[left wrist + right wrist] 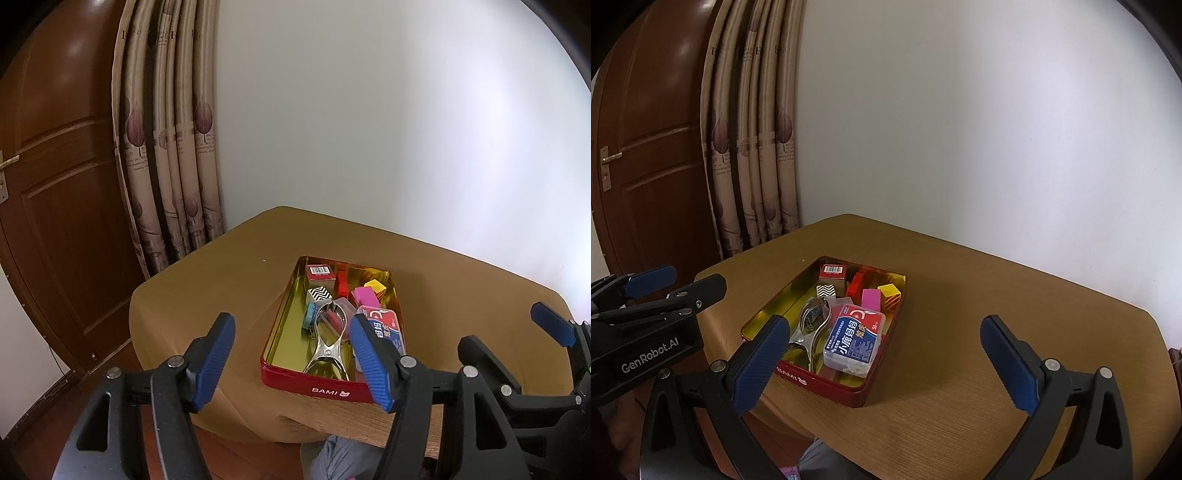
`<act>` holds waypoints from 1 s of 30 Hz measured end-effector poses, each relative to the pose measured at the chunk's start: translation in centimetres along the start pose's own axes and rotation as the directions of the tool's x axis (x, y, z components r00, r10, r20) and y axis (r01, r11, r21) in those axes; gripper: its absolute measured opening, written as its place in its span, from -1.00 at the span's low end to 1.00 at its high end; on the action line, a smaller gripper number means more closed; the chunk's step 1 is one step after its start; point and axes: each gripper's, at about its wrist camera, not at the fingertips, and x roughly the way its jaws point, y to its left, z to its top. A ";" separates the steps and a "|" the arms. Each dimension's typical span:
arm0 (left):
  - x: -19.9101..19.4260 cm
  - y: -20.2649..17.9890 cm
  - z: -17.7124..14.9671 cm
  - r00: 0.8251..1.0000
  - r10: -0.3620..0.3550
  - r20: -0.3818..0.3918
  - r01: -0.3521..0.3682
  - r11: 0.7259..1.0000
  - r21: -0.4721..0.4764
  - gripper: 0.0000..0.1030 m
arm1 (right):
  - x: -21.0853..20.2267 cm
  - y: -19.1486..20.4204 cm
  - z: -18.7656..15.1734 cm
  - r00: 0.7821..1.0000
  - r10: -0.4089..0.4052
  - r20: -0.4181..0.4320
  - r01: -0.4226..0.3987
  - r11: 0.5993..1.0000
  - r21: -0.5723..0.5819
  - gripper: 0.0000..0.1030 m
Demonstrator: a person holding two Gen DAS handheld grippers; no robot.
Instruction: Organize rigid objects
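Both tongs, left [291,363] and right [882,365], apart above bare table [960,295] around tin [831,387].

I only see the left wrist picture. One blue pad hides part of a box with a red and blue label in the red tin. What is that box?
Observer: In the right wrist view the labelled box shows whole. It is a clear plastic case lying in the near corner of the red tin, beside the metal clip.
Operator: Is anything being held off to my right?
Observer: No. The right tool stands wide open, with nothing between its pads.
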 end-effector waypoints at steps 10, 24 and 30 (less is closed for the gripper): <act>0.6 -0.2 -0.4 1.000 0.015 -0.009 -0.015 1.000 0.012 0.39 | -0.1 0.2 -0.3 1.000 0.001 -0.011 -0.001 1.000 0.004 0.99; 2.1 -0.2 -1.1 0.999 0.005 -0.033 -0.004 1.000 0.026 0.63 | -0.2 -0.1 -0.2 1.000 0.012 -0.011 -0.012 1.000 0.005 0.99; 2.4 -0.4 -1.2 0.999 0.032 -0.036 -0.031 0.999 0.041 0.63 | -0.8 -0.5 0.1 1.000 0.012 0.009 -0.012 1.000 0.013 0.99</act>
